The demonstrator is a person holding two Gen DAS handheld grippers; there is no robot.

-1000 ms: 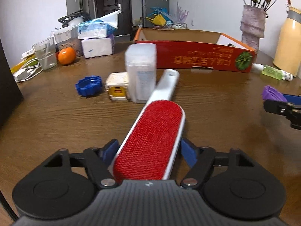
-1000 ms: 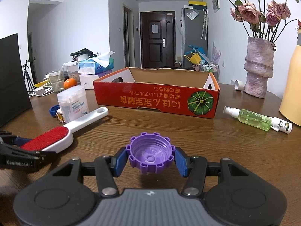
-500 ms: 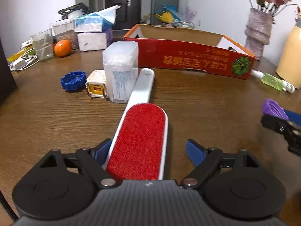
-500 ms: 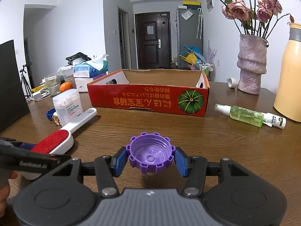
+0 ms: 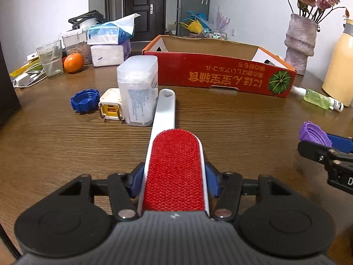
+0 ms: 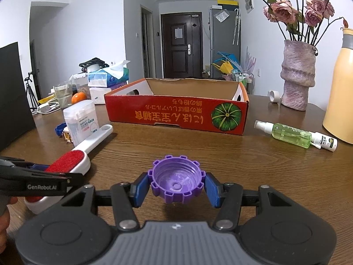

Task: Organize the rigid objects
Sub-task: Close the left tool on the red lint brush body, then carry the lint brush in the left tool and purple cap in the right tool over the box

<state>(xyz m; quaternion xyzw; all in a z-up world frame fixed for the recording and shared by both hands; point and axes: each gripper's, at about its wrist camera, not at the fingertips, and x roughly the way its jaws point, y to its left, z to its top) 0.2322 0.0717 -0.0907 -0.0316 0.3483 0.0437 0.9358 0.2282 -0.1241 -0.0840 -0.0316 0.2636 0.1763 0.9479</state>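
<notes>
A brown wooden table [image 5: 242, 121] fills the room's near side, with a dark door and white walls behind it. Toward the back sits an open red cardboard box [image 5: 220, 75] printed with a green pumpkin. The left gripper [image 5: 174, 180] has just been closing its jaws, and its blue pads now press both sides of a lint brush [image 5: 174, 172] with a red bristle face; the brush's white handle lies on the table, its far end just beside a frosted plastic container [image 5: 139, 92]. Left of that container are a small white and yellow charger [image 5: 110, 108] and a blue bottle cap [image 5: 85, 100]. The right gripper [image 6: 176, 187] holds a purple bottle cap [image 6: 176, 182] pinched between its pads, open side up, above the table. To the right lie a green spray bottle [image 6: 289, 133] and a small white tube [image 6: 324, 141], touching; a mauve vase [image 6: 296, 77] of dried roses stands behind them.
</notes>
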